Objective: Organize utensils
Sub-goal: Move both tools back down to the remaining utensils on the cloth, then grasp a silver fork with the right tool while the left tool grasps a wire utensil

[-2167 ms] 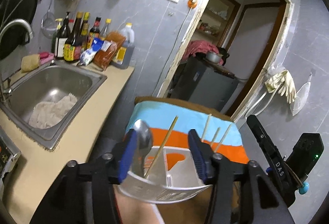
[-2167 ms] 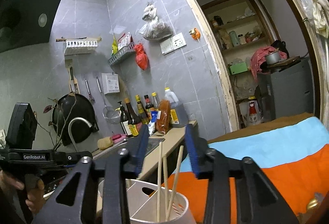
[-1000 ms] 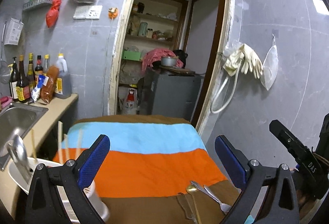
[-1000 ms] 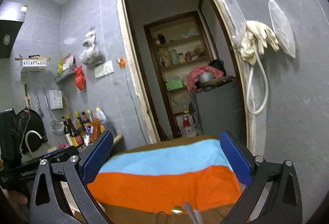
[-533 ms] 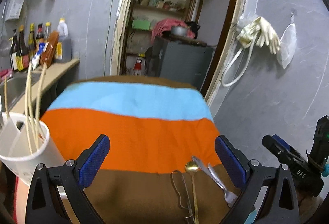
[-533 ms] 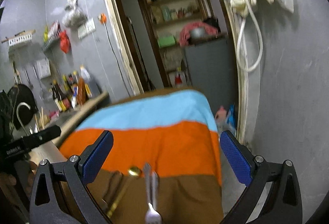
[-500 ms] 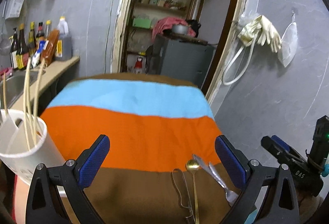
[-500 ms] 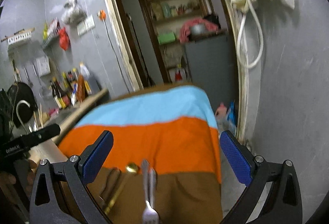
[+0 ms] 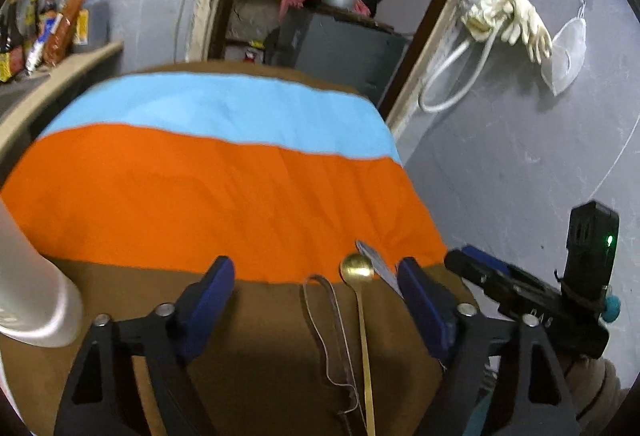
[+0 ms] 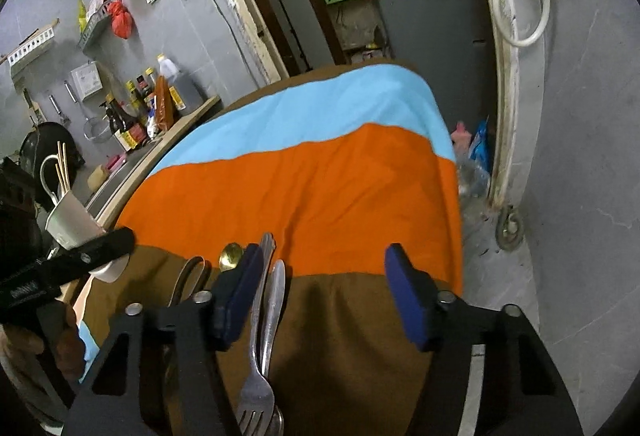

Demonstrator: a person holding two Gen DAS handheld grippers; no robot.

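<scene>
fingers [image 9: 424,296] of both grippers closing, unpressed, over gold spoon [image 9: 357,267] and fork [image 10: 256,392].

cloth [image 9: 200,188] striped blue, orange, brown; spoon [image 9: 357,267] gold; fingers [image 9: 208,288] blue.

Bare striped cloth [image 9: 208,180] ahead; white holder [image 9: 36,300] at its left edge
</scene>
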